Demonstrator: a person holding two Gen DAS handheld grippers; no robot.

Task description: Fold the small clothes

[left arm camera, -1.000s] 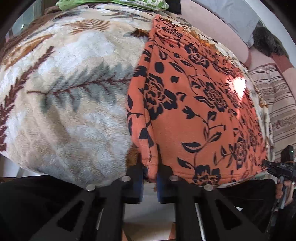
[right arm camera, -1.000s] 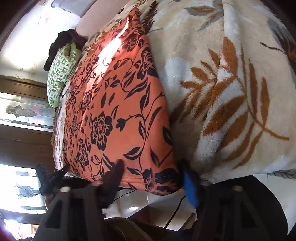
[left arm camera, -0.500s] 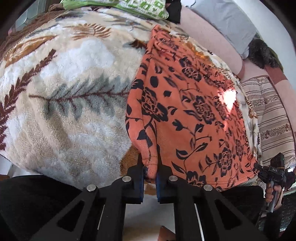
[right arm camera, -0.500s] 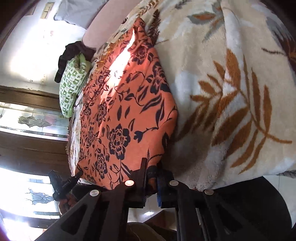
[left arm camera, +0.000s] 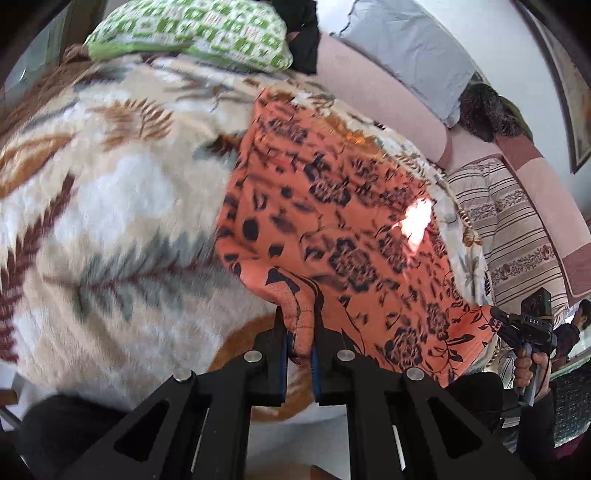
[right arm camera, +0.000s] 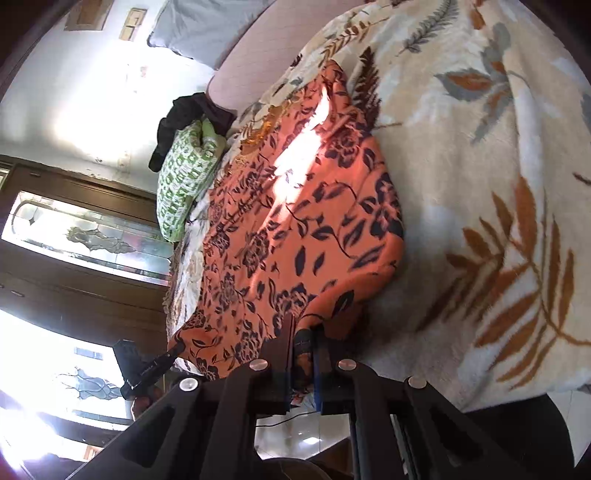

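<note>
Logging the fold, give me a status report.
Left gripper and right gripper shut on near corners of orange floral garment. Garment on leaf-print blanket. Nothing blocking.

Left wrist view: orange floral garment [left arm camera: 332,229] and leaf-print blanket [left arm camera: 110,221] motion-blurred, print smeared. Garment corner hidden between left gripper [left arm camera: 300,343] pads. Sun glare washes out garment's far part. Blanket cut off at right edge in right wrist view.

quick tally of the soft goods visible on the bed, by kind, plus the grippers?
Orange garment with black floral print: 1
Cream plush blanket with leaf pattern: 1
Green-and-white patterned pillow: 1
Grey pillow: 1
Striped beige cushion: 1
Black cloth bundle: 1
Grippers, left gripper and right gripper, each pinching a near corner of the garment: 2
Total: 8
</note>
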